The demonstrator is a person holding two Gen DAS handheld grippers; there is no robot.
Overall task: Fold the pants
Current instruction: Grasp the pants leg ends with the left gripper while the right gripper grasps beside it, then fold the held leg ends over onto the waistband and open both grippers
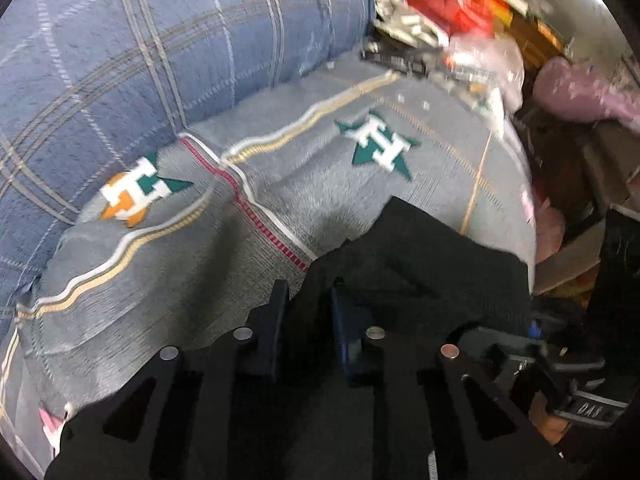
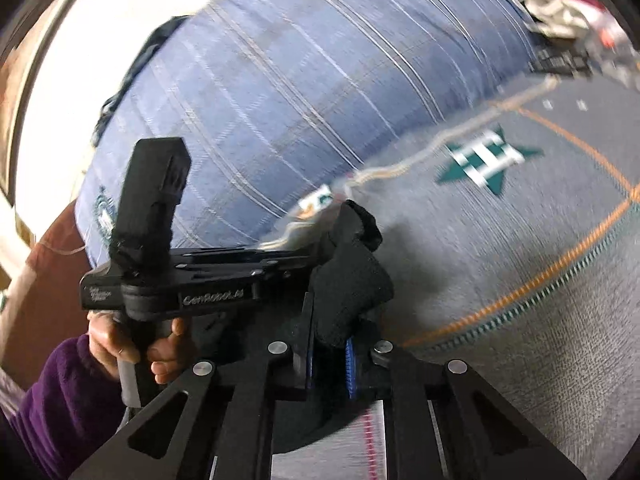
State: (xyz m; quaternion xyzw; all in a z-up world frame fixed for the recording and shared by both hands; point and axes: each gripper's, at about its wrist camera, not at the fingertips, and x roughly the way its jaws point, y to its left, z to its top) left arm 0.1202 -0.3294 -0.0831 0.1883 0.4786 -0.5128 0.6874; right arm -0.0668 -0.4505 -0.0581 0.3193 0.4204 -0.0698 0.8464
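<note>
While both clamp the same black knit fabric pants (image 1: 420, 264), risk entries follow. Left gripper (image 1: 308, 304): closed on a bunched edge, cloth spreading ahead and to its right over the grey star-patterned bed blanket (image 1: 240, 248). Right gripper (image 2: 328, 344): closed on a thick wad rising just ahead of its fingers. Hazards: thin bite slipping; uneven pull skewing the fold; blanket snagged underneath.
</note>
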